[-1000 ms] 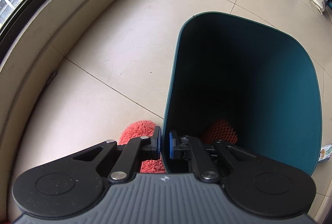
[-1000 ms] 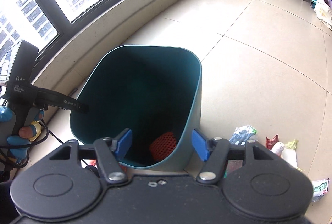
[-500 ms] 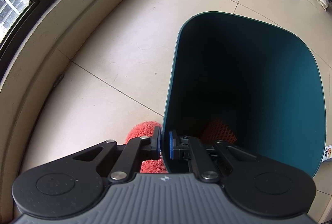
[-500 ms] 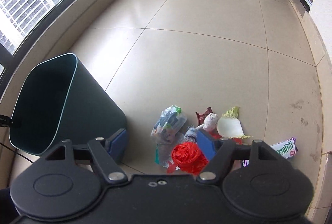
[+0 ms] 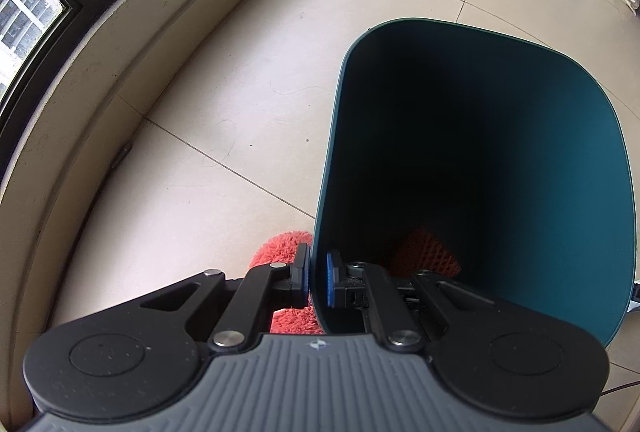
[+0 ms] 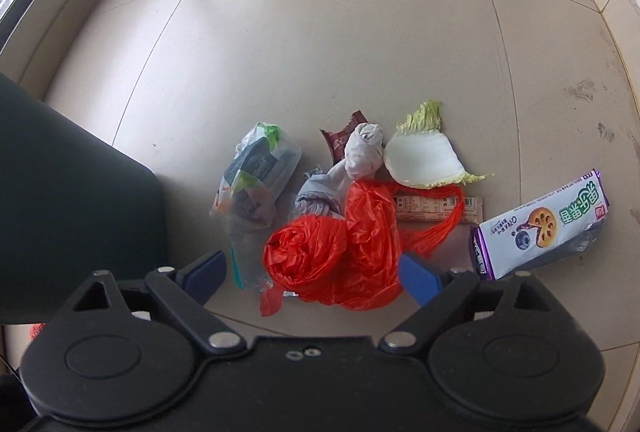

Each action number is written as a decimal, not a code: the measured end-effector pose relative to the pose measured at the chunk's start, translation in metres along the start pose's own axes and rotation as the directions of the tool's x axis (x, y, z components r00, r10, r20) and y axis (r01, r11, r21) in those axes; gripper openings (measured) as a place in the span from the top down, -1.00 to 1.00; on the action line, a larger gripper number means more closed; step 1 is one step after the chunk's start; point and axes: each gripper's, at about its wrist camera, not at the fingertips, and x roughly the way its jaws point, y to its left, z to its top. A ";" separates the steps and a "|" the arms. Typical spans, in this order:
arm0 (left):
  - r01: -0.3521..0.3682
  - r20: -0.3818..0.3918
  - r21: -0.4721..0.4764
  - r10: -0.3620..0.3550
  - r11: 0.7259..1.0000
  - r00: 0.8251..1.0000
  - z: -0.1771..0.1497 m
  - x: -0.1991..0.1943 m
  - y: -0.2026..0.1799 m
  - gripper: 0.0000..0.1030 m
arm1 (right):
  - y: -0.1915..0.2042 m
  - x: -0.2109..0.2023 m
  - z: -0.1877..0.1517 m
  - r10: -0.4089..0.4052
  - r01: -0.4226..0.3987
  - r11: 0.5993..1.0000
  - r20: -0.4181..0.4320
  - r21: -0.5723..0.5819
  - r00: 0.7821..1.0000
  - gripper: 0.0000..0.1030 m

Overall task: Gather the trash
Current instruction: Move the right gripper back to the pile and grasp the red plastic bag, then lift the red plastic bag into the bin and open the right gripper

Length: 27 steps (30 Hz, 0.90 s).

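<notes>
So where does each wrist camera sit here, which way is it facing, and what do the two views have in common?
Left wrist: on the left gripper, looking steeply down into the dark teal plastic bin; its jaws are clamped on the rim.
Right wrist: on the right gripper, looking steeply down at the crumpled red plastic bag among litter on the beige tiled floor; its jaws are opening, nothing gripped.
Shared: the bin and the floor.

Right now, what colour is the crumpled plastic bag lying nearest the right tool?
Bright orange-red plastic bag; the right wrist view shows it best.
</notes>
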 end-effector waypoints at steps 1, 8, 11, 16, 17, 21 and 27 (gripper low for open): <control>0.000 0.001 0.001 0.000 1.000 1.000 -0.001 0.000 0.000 0.86 | 0.004 0.010 0.001 0.003 -0.003 1.000 -0.016 0.000 1.000 -0.76; 0.000 0.002 0.003 0.000 1.000 1.000 -0.001 0.000 0.000 0.86 | 0.015 0.057 -0.001 -0.042 0.044 0.999 -0.086 0.026 0.995 -0.64; 0.000 0.002 0.003 0.000 1.000 1.000 -0.001 0.000 -0.001 0.86 | 0.016 0.066 -0.003 -0.071 0.075 0.997 -0.098 0.034 0.993 -0.49; -0.003 0.005 0.003 0.003 1.000 1.000 -0.003 0.002 0.000 0.86 | 0.011 0.070 -0.008 -0.095 0.099 0.994 -0.105 0.039 0.990 -0.07; -0.003 0.004 0.002 0.003 1.000 1.000 -0.003 0.002 -0.001 0.86 | 0.010 0.068 -0.010 -0.094 0.098 0.994 -0.099 0.039 0.991 -0.03; -0.007 0.001 0.003 0.007 1.000 1.000 -0.002 0.002 -0.001 0.86 | 0.003 0.056 -0.014 -0.092 0.096 0.994 -0.080 0.047 0.993 0.05; -0.014 0.005 0.008 0.014 1.000 1.000 -0.002 0.000 -0.003 0.86 | -0.001 0.017 -0.021 -0.073 0.074 0.997 -0.053 0.030 0.996 0.06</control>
